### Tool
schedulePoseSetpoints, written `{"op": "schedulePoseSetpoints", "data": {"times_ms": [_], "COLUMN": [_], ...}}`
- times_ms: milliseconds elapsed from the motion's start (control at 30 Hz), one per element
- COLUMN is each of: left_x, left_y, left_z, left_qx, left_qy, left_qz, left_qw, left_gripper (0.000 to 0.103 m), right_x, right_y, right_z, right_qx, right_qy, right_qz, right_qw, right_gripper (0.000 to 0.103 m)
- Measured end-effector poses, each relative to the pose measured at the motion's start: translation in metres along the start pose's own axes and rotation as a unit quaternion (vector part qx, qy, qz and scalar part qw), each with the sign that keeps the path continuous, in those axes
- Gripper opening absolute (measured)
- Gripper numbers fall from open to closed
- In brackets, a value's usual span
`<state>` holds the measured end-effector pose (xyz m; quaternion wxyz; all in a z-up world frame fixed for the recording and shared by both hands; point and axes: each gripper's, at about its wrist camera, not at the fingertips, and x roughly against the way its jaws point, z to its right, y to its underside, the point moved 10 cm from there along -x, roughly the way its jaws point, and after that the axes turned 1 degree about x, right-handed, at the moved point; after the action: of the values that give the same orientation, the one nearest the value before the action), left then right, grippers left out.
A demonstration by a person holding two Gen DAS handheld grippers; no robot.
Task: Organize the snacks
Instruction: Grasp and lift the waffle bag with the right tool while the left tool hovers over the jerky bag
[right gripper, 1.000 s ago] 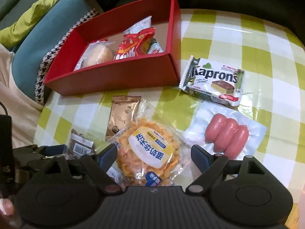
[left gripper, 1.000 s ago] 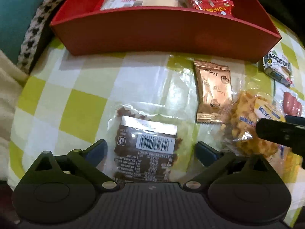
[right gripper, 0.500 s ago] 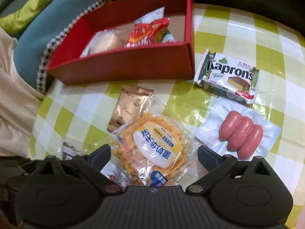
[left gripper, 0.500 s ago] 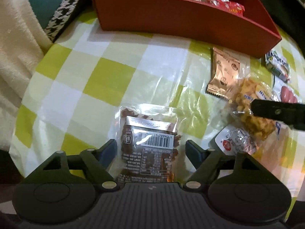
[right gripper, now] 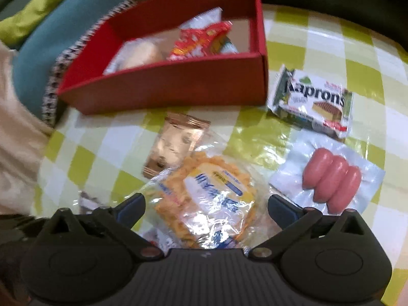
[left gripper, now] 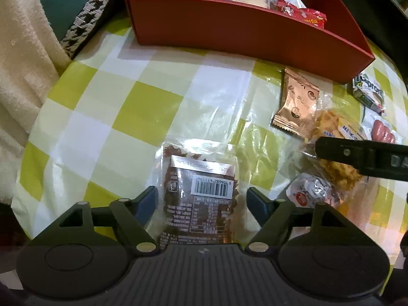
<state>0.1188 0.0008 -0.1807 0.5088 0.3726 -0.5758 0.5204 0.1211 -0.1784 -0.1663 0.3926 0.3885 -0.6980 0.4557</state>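
Note:
My left gripper (left gripper: 202,201) is open, its fingers on either side of a brown snack packet with a barcode label (left gripper: 201,196) lying on the checked tablecloth. My right gripper (right gripper: 206,205) is open around a clear bag of yellow crunchy snacks (right gripper: 206,196), which also shows in the left wrist view (left gripper: 336,158). The red box (left gripper: 242,28) stands at the back and holds several snacks; it shows in the right wrist view too (right gripper: 173,81). A copper sachet (right gripper: 176,142), a Kaprons wafer pack (right gripper: 313,102) and a sausage pack (right gripper: 331,178) lie loose.
A small round red-and-white packet (left gripper: 309,190) lies right of the brown packet. The right gripper's black body (left gripper: 362,155) crosses the left wrist view. A cream blanket (left gripper: 20,63) and a teal cushion (right gripper: 51,40) lie beyond the table's left edge.
Both grippers have pulled back and shifted; the red box looks farther in the left wrist view. The left fingers have closed in a little around the brown packet. The right view is blurred by motion.

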Motion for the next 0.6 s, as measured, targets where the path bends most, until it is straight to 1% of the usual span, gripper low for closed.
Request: {"op": "schedulePoseSetpoints", "data": {"times_ms": [33, 200, 267, 333, 367, 433, 500, 533, 567, 600], "left_x": [-0.002, -0.01, -0.011, -0.014, -0.015, -0.013, -0.012, -0.01, -0.009, -0.008], "left_y": [0.0, -0.001, -0.002, -0.004, -0.005, -0.006, -0.006, -0.007, -0.007, -0.008], "left_z": [0.0, 0.002, 0.0, -0.005, -0.008, -0.013, -0.016, -0.018, -0.019, -0.02], "left_qx": [-0.004, -0.006, 0.005, 0.018, 0.022, 0.032, 0.038, 0.04, 0.041, 0.041], "left_qy": [-0.002, 0.001, 0.009, 0.017, 0.021, 0.027, 0.033, 0.035, 0.036, 0.036], "left_qz": [-0.001, -0.011, -0.017, -0.022, -0.024, -0.027, -0.029, -0.028, -0.026, -0.024], "left_qw": [1.0, 0.9999, 0.9998, 0.9995, 0.9992, 0.9988, 0.9983, 0.9982, 0.9982, 0.9982], "left_gripper": [0.086, 0.092, 0.093, 0.094, 0.094, 0.094, 0.094, 0.094, 0.094, 0.094], "right_x": [0.0, -0.004, -0.006, -0.005, -0.002, 0.006, 0.018, 0.023, 0.027, 0.029], "right_y": [0.0, 0.0, 0.002, 0.005, 0.006, 0.005, 0.004, 0.003, 0.002, 0.001], "right_z": [0.0, 0.002, -0.002, -0.008, -0.012, -0.019, -0.02, -0.019, -0.017, -0.015], "right_qx": [-0.003, 0.001, 0.022, 0.05, 0.07, 0.101, 0.106, 0.102, 0.098, 0.094], "right_qy": [0.0, -0.004, -0.001, 0.012, 0.024, 0.032, 0.024, 0.017, 0.01, 0.005], "right_qz": [0.001, -0.006, -0.011, -0.002, 0.006, 0.021, 0.034, 0.038, 0.04, 0.041], "right_qw": [1.0, 1.0, 1.0, 0.999, 0.997, 0.994, 0.994, 0.994, 0.994, 0.995], "right_gripper": [0.103, 0.103, 0.103, 0.103, 0.101, 0.091, 0.069, 0.062, 0.047, 0.037]}}
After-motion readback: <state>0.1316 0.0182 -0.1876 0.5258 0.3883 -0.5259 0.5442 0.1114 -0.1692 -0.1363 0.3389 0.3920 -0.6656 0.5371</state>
